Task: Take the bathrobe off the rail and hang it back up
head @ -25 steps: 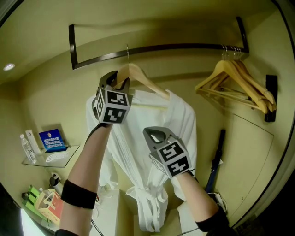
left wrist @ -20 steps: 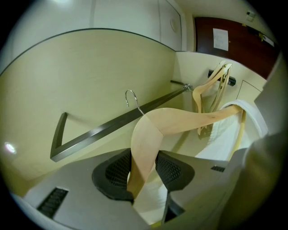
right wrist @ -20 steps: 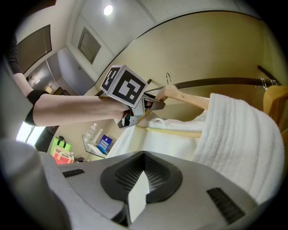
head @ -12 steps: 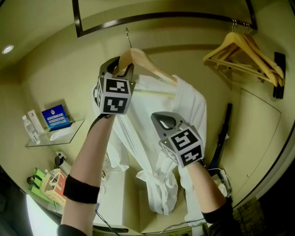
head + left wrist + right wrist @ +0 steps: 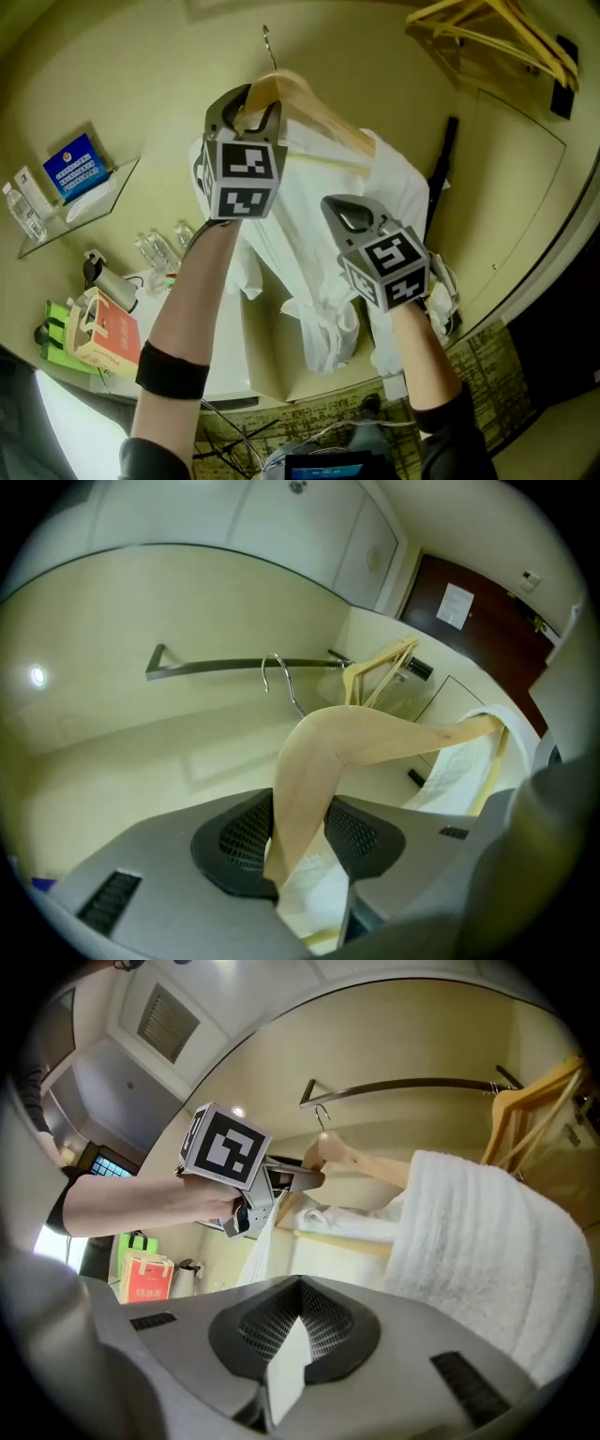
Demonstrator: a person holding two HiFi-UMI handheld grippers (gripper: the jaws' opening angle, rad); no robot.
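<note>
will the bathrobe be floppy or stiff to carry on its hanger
Likely floppy: the bathrobe droops in folds below the wooden hanger. Its thick terry looks heavy, so it may swing. Tilted, it could slide off the smooth wood.

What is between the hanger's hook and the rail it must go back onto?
Nothing visible. The hook hangs free below the rail, whose middle stretch is bare; the spare hangers crowd only its right end.
</note>
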